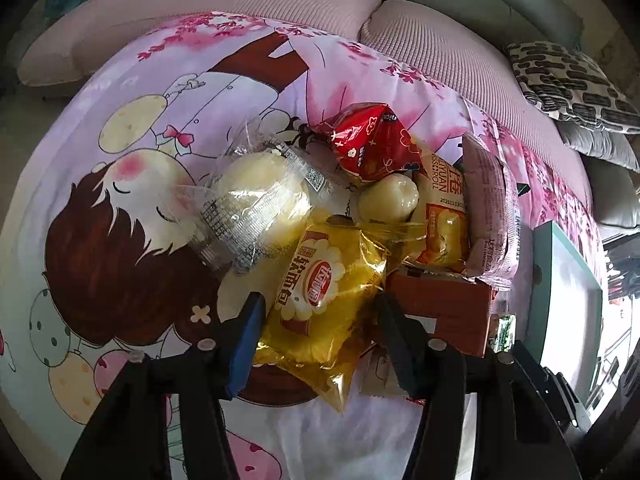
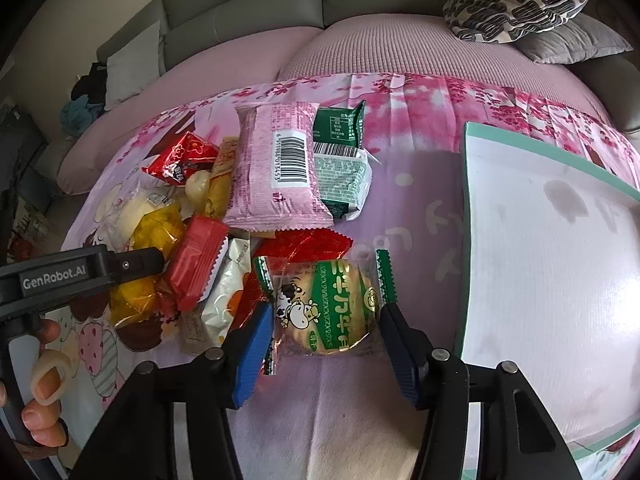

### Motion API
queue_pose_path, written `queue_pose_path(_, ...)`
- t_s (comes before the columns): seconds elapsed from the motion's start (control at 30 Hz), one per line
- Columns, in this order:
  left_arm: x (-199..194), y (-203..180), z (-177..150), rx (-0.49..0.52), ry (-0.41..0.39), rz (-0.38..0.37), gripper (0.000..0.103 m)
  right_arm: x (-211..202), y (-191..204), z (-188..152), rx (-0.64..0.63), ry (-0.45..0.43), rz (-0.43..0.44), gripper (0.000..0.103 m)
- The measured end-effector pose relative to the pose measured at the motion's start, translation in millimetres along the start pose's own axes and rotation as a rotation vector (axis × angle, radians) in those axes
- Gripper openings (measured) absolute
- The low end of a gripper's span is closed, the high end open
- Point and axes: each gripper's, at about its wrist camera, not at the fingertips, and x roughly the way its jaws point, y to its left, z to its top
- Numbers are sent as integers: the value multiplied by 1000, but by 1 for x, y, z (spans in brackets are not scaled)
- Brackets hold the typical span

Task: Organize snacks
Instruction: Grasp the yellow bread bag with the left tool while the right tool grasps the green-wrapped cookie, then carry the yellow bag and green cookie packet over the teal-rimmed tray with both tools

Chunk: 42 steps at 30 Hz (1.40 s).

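Observation:
A pile of wrapped snacks lies on a pink cartoon cloth. My left gripper (image 1: 320, 304) is open, its fingers on either side of a yellow soft-bread packet (image 1: 324, 300). Behind it lie a clear-wrapped white bun (image 1: 260, 196), a red packet (image 1: 372, 140), an orange roll packet (image 1: 440, 216) and a pink packet (image 1: 492, 208). My right gripper (image 2: 326, 316) is open around a green-edged round cracker packet (image 2: 332, 312) with a cow on it. The left gripper (image 2: 132, 266) shows in the right wrist view over the yellow packet (image 2: 156, 232). The pink packet (image 2: 276, 168) and a green packet (image 2: 340, 160) lie further back.
A white tray with a teal rim (image 2: 468, 184) lies to the right of the pile; it also shows in the left wrist view (image 1: 560, 280). An orange-red box (image 1: 444, 308) sits beside the yellow packet. A pink sofa cushion (image 2: 400, 48) and patterned pillows (image 2: 516, 0) are behind.

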Motion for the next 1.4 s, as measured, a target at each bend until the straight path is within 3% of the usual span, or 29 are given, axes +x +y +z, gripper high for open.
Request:
queue_pose_path(0.17,-1,-4,-2,14,2,2,44,-3,0,-1,1,-10,-1,53)
queue_pose_path(0.37,-6,-5,-1,13,-10,-4,41,-7,2,-3,-6,-16,3,52)
queue_pose_path(1.07,-57,-9,-2,23,-191,-29,40,-47,-5,0,23,-115,44,51)
queue_pose_path(1.4,-63,-38,-8,100,-218,-46,40,-60,-18,3,61,-145,47,51)
